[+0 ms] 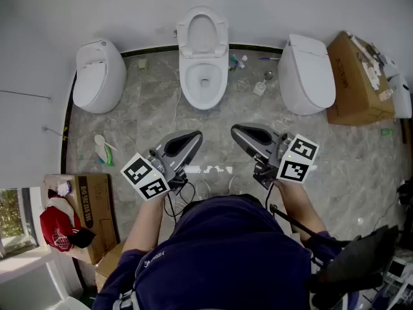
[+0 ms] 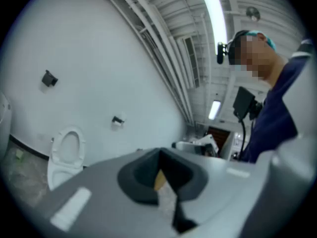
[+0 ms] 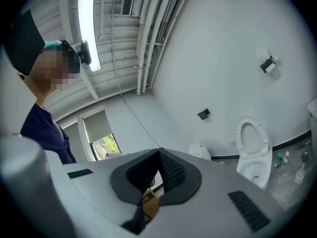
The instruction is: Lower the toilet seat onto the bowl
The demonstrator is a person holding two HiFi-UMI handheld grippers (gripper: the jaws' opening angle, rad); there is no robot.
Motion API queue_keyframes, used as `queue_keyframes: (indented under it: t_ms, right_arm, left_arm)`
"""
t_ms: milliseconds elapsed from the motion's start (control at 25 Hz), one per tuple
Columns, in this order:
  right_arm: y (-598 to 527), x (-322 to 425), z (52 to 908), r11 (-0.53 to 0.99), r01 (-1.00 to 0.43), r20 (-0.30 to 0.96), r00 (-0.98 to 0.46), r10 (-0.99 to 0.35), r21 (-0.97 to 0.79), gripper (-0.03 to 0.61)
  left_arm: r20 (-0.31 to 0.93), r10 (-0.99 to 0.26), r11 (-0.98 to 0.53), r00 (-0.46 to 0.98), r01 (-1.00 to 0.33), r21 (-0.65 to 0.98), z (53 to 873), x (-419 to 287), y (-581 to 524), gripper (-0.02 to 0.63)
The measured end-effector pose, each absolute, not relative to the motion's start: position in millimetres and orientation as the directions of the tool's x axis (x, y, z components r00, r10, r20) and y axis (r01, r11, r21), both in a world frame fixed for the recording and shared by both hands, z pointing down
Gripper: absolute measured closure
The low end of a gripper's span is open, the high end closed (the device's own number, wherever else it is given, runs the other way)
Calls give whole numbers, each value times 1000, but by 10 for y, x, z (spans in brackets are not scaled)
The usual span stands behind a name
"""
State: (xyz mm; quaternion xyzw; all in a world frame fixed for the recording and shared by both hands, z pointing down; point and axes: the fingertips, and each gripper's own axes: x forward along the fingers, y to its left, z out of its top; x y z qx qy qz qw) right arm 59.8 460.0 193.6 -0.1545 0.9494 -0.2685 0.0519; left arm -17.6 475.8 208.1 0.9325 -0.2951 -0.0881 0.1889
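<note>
Closest to the head camera, the person's dark navy shirt [image 1: 219, 250] is filling the bottom of the frame; just beyond it the person is holding two grey two-jaw tools out over the grey marbled floor tiles [image 1: 148, 108]. The left claw [image 1: 193, 136] is sitting closed, its dark pads meeting at the tip with nothing between them; the right claw [image 1: 237, 131] is likewise pressed shut and empty (each claw's own camera is showing the tips touching). Both are pointing toward the middle white ceramic toilet [image 1: 203, 58], well apart from it and touching nothing. Its white oval toilet seat [image 1: 202, 32] is standing raised, leaning back toward the plain white wall [image 1: 258, 5]; the open bowl [image 1: 205, 82] is showing below it. A white toilet with its lid closed [image 1: 97, 76] is standing to the left; another closed white toilet [image 1: 306, 73] is standing to the right. A brown cardboard box [image 1: 355, 82] is lying just beside that right one; a second brown carton [image 1: 93, 202] is sitting near the person's left elbow.
</note>
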Motion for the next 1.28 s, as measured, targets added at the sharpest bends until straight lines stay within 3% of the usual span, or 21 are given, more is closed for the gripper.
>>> queue_keyframes:
  t_ms: [680,1280]
  right_arm:
    - [4839,191,2065,793,-339,36,-927,-373,-505,571]
    - [4180,991,2228,791,-288,38,-947,-318,-539,571]
  left_arm:
    - [-11,-579,-742,815,-521,422,2265,-577,4891,611]
    - [65,-638,-688,768,-605,400,2358,132,4300,611]
